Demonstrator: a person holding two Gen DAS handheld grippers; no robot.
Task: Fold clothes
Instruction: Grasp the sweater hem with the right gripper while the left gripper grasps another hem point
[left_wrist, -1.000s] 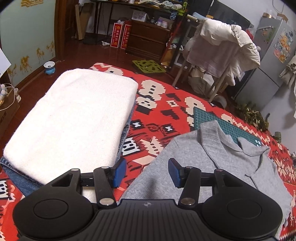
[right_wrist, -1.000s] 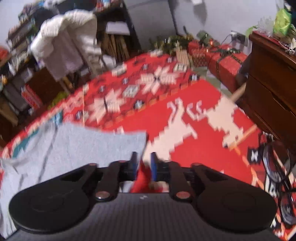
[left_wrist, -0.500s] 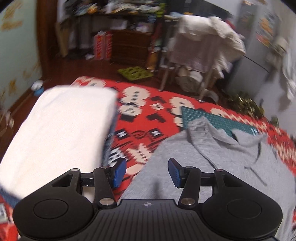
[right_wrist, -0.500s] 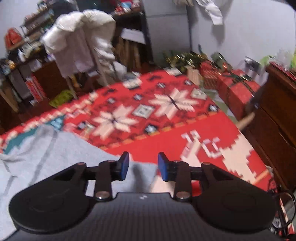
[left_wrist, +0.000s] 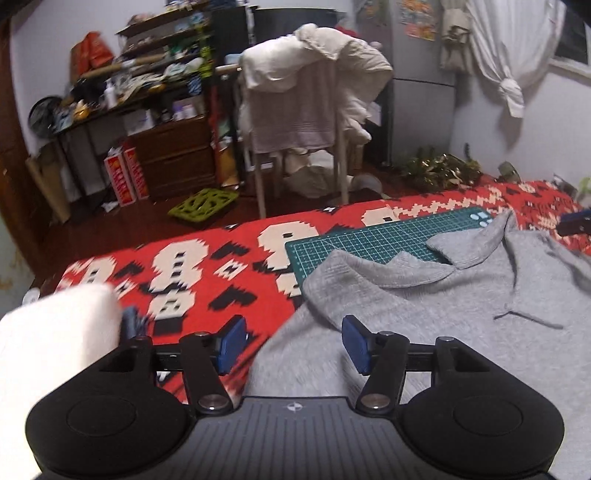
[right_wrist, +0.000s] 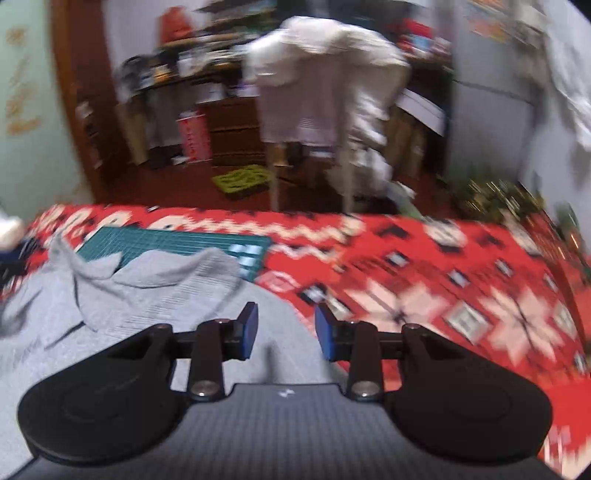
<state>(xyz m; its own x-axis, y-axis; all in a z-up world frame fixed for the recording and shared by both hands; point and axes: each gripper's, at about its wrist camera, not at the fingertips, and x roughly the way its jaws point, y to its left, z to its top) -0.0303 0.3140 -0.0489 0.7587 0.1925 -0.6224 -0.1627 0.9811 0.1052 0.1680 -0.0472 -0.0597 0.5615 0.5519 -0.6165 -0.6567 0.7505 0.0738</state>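
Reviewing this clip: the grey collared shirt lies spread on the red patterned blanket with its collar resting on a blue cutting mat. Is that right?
Not quite. The cutting mat is green, not blue, as the left wrist view shows. The rest holds: the grey collared shirt lies spread on the red patterned blanket, collar on the mat.

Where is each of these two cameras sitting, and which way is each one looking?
Left wrist view: rides on the left claw, looking forward and down over the grey collared sweater and a folded white stack; its opening blue fingers show, nothing between them.
Right wrist view: rides on the right claw, aimed at the sweater's other edge and red patterned blanket; its parted fingers show.
Shared: sweater, green cutting mat, blanket, draped chair.
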